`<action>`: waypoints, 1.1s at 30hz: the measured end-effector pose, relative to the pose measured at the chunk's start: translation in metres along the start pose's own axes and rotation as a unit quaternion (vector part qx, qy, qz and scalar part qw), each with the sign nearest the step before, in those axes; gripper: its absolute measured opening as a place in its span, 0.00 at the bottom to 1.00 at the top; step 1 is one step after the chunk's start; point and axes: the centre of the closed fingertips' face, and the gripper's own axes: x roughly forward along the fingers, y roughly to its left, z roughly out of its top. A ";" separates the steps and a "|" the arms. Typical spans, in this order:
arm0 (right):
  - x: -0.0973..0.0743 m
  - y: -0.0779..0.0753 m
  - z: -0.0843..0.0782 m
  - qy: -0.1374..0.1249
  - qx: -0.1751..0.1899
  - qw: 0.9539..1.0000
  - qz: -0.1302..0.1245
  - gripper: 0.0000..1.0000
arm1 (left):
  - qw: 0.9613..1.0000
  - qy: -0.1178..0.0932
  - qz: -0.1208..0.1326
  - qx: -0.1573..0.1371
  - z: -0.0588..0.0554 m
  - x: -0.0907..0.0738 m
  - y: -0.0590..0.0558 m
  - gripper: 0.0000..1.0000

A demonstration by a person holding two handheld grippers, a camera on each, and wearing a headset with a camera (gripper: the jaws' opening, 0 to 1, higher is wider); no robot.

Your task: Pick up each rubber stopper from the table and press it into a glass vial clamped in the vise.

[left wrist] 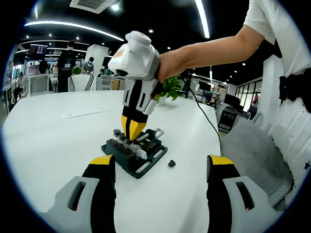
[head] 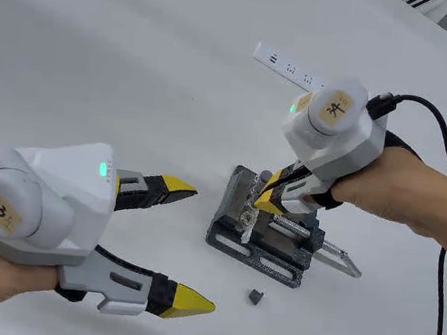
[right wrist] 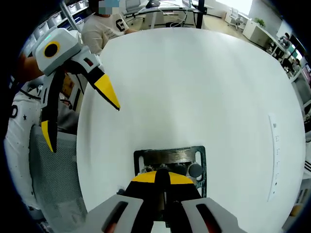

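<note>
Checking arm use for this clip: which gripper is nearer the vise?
Right. The right gripper is just above the vise, jaws shut; the left gripper hovers open, well apart from it.

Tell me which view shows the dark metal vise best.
Head view: the dark metal vise shows nearly whole, base, screw and handle. Left gripper view shows it small, side-on. Right gripper view looks down on it, half hidden by the right gripper.

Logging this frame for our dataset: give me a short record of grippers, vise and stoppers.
Left gripper: open, held above the table, away from the vise
Right gripper: jaws shut, tips down at the vise top
Vise: on the table, one stoppered vial in it
Loose stopper: on the table beside the vise
Other: white strip beyond the vise
</note>
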 end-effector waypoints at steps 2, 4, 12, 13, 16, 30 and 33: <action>0.000 0.000 0.000 0.001 -0.004 1.000 -0.001 0.02 | 1.000 0.000 0.000 0.001 0.000 0.000 0.000 0.75; 0.000 -0.001 0.000 0.003 -0.007 1.000 0.000 0.01 | 1.000 0.000 0.000 0.000 0.000 0.000 0.001 0.75; 0.001 0.000 -0.001 0.016 -0.011 1.000 0.003 0.01 | 1.000 0.000 -0.001 0.000 0.000 0.001 0.001 0.75; 0.001 0.000 -0.001 0.017 -0.010 1.000 0.004 0.01 | 1.000 0.000 -0.001 0.000 0.001 0.001 0.001 0.75; 0.001 0.001 -0.001 0.019 -0.010 1.000 0.004 0.01 | 1.000 -0.002 -0.002 0.000 0.002 0.001 0.001 0.75; 0.001 0.002 -0.003 0.026 -0.020 0.999 0.005 0.00 | 1.000 -0.004 0.000 0.000 0.003 0.003 0.002 0.74; 0.001 0.002 -0.003 0.034 -0.019 0.999 0.006 0.00 | 1.000 -0.003 0.000 0.000 0.003 0.003 0.001 0.74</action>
